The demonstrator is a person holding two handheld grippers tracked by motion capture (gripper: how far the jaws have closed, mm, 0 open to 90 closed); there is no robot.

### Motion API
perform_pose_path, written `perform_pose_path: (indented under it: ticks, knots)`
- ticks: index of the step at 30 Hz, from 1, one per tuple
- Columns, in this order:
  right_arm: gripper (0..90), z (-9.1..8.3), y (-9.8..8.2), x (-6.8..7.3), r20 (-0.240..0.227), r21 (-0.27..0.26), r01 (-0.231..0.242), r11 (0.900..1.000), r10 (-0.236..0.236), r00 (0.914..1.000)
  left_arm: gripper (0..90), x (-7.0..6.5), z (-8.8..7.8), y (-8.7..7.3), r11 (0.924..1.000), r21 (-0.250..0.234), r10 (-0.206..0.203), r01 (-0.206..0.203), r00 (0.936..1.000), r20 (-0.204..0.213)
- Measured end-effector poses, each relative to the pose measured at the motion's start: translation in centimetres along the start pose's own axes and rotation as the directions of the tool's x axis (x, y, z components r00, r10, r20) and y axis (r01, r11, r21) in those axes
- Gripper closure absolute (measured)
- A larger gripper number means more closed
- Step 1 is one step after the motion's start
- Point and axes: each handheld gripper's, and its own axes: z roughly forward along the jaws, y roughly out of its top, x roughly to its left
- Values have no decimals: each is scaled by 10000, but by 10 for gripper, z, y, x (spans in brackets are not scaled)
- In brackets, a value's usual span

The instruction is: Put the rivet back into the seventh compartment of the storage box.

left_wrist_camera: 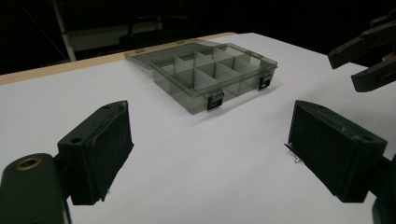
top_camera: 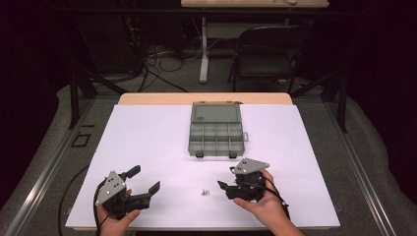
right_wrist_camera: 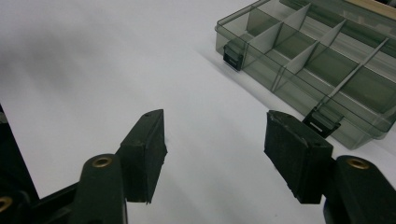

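Note:
A smoky grey compartment box (top_camera: 216, 132) lies open on the white sheet (top_camera: 147, 137), lid flat behind it and its dividers showing. It also appears in the left gripper view (left_wrist_camera: 210, 74) and the right gripper view (right_wrist_camera: 322, 60). Small metal screws (top_camera: 205, 192) lie between the two hands, one peeking beside a left jaw (left_wrist_camera: 296, 160). My left gripper (top_camera: 146, 179) (left_wrist_camera: 210, 140) is open at the near left, nothing between its pads. My right gripper (top_camera: 226, 178) (right_wrist_camera: 215, 149) is open just right of the screws, holding nothing, and shows far off in the left gripper view (left_wrist_camera: 364, 60).
The box's two black latches (top_camera: 215, 154) face me. Beyond the wooden table edge (top_camera: 206, 98) stand a folding chair (top_camera: 270, 54) and a desk leg (top_camera: 204, 49) among floor cables. Bare white sheet surrounds the box on both sides.

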Motion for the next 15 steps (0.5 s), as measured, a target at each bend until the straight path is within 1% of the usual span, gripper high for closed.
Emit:
perform_pose_path:
  ticks: [4,6,9,11,13,14,15]
  knots:
    - [377,6,1,3,-92,69,-13,10000,13,10000,137,0,0,0,10000,-90,-16,16,10000,-36]
    - [382,11,1,6,-297,106,-89,9999,92,9995,151,1,-1,0,10000,-48,12,-12,9999,-130]
    - [381,15,2,8,-351,230,-79,9997,87,9993,151,2,-1,0,10000,31,41,-40,9998,-213]
    - [382,19,3,10,-441,156,-137,9998,143,9989,151,2,0,-1,10000,70,25,-24,9997,-246]
    - [382,20,3,11,-475,224,-150,9996,160,9987,150,2,0,-1,9999,96,32,-29,9996,-292]
    - [381,23,4,13,-569,218,-136,9997,148,9983,149,2,1,-1,9999,128,12,-8,9994,-341]
    - [381,24,4,15,-569,214,-140,9997,152,9983,148,3,1,-1,9998,173,-36,41,9996,-291]
